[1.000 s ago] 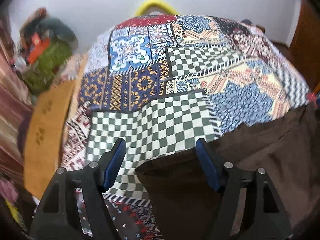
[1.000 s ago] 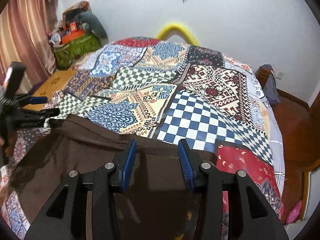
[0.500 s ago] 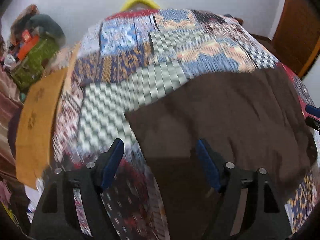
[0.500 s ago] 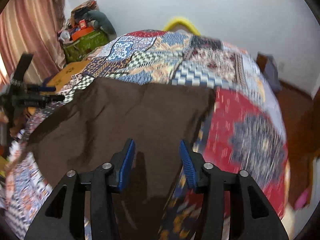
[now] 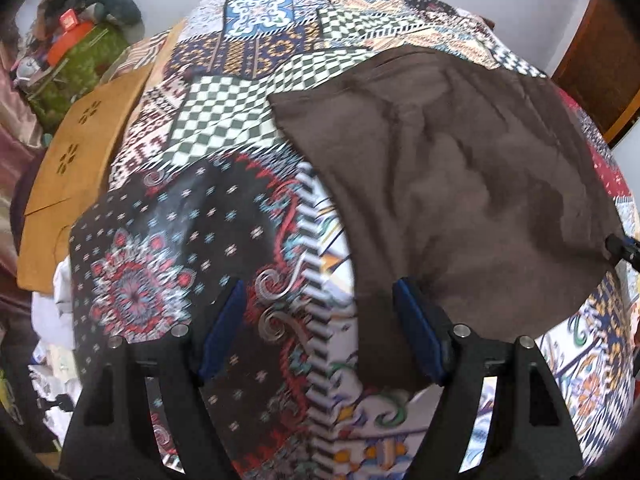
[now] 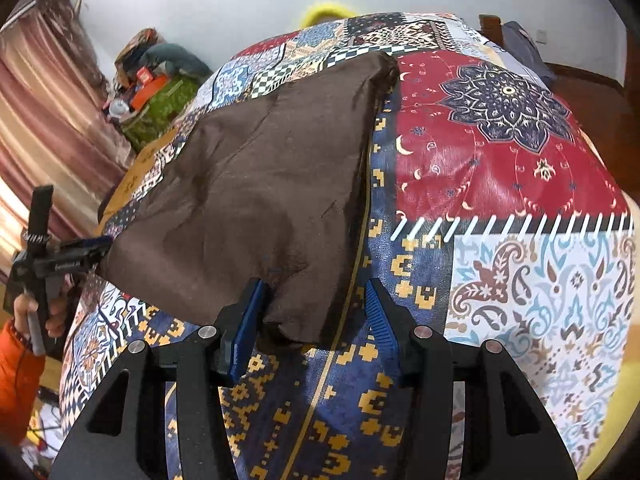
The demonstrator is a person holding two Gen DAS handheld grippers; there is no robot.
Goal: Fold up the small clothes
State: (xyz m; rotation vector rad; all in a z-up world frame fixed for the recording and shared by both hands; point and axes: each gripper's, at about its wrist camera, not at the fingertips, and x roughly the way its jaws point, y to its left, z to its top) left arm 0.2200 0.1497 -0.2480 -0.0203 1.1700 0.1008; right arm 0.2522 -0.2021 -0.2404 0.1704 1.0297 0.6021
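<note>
A dark brown garment (image 5: 448, 176) lies spread flat on the patchwork bedspread (image 5: 168, 264); it also shows in the right wrist view (image 6: 260, 184). My left gripper (image 5: 320, 332) is open and empty, with the garment's near left corner lying between its fingers. My right gripper (image 6: 312, 316) is open and empty, with the garment's near right corner between its fingers. The left gripper also shows in the right wrist view (image 6: 80, 254) at the garment's left corner. The tip of the right gripper shows at the right edge of the left wrist view (image 5: 624, 248).
A wooden board (image 5: 76, 168) leans beside the bed on the left. A green bag (image 5: 80, 64) with clutter stands by the far wall. Pink curtains (image 6: 44, 112) hang at the left. A wooden door (image 5: 604, 64) is at the right. The bedspread (image 6: 500, 184) extends right.
Both grippers have drawn back toward the near edge of the bed. The garment now lies spread flat and more of the near bedspread shows. Both grippers stay open.
</note>
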